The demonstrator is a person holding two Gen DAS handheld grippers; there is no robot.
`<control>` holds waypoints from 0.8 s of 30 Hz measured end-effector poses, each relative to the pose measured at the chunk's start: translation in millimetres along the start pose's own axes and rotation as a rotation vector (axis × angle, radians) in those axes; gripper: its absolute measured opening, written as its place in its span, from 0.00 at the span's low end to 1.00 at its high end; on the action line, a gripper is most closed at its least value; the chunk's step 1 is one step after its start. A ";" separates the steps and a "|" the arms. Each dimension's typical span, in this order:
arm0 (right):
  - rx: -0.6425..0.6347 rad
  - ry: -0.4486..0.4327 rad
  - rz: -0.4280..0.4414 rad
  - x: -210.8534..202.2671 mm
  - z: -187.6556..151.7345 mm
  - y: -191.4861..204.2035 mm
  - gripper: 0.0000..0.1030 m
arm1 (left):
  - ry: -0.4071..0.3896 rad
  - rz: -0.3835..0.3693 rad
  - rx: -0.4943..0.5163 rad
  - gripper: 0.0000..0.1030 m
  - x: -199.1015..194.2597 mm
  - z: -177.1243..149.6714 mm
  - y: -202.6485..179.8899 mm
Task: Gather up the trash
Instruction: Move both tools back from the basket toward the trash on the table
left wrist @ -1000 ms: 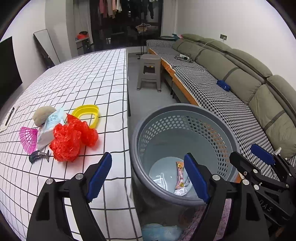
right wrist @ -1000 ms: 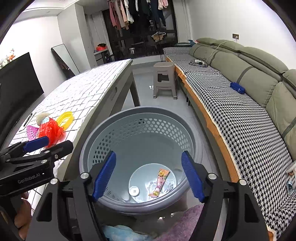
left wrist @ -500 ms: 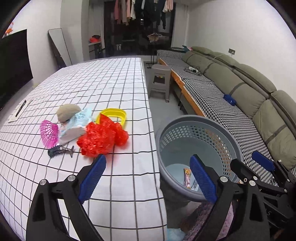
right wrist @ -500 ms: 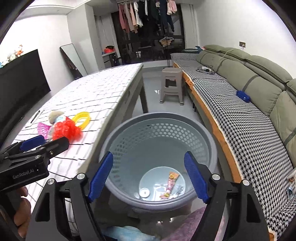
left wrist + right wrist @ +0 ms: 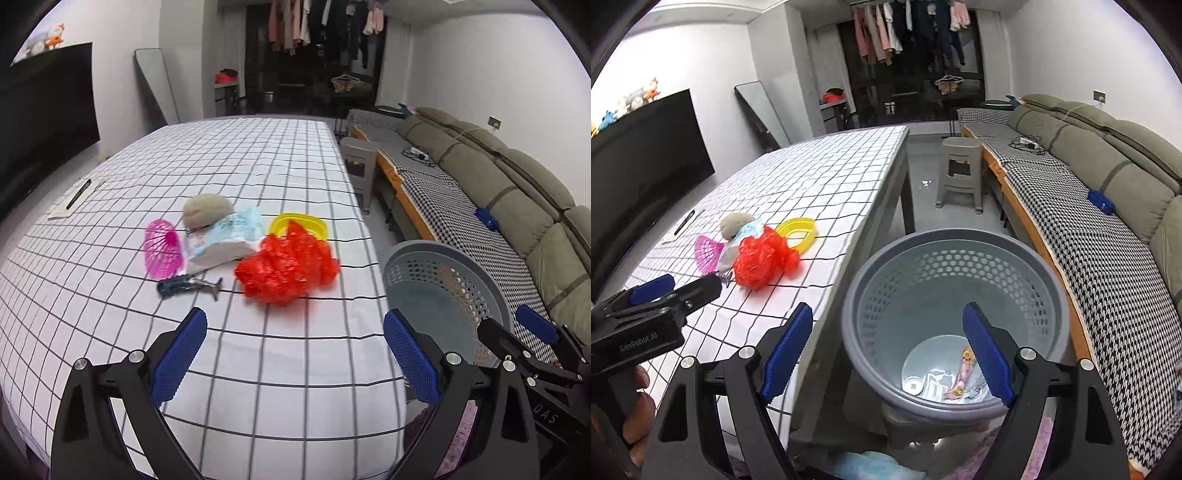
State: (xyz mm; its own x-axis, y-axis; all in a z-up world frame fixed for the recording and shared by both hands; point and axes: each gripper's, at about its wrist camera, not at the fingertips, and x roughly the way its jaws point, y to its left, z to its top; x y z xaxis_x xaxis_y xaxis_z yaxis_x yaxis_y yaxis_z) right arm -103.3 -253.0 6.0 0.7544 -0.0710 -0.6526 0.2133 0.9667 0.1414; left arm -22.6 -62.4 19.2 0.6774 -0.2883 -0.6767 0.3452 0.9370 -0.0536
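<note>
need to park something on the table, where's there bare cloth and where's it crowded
Bare: the checked tablecloth beyond the grey lump, and the near strip between the red mesh bag and the left gripper, empty, jaws opening. Crowded: pink strainer, wipes pack, yellow ring.

The left wrist view looks forward and downward along its tool [image 5: 291, 354] over the near end of the worktop [image 5: 258, 166], close to the red bag [image 5: 286, 271], with the basket [image 5: 443, 284] at its right. The right wrist view sits further right, looking down into the basket [image 5: 955, 291]. Both share worktop, red bag [image 5: 762, 260], basket, sofa [image 5: 1108, 147] and grey stool [image 5: 960, 170].
</note>
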 end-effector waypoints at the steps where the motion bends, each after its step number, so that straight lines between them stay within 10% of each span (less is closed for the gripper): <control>1: -0.005 0.003 0.006 2.3 0.7 3.8 0.77 | 0.000 0.009 -0.010 0.92 -0.1 -0.6 7.7; 24: -0.237 0.079 0.141 81.3 52.4 121.3 0.77 | 0.052 0.195 -0.204 0.92 20.0 2.3 130.3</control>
State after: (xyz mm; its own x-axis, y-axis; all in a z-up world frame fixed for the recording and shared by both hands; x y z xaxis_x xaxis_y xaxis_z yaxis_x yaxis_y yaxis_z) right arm 16.5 -154.4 9.1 0.7139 0.0785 -0.6959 -0.0484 0.9968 0.0628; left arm 37.4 53.4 0.4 0.6824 -0.0931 -0.7251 0.0699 0.9956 -0.0620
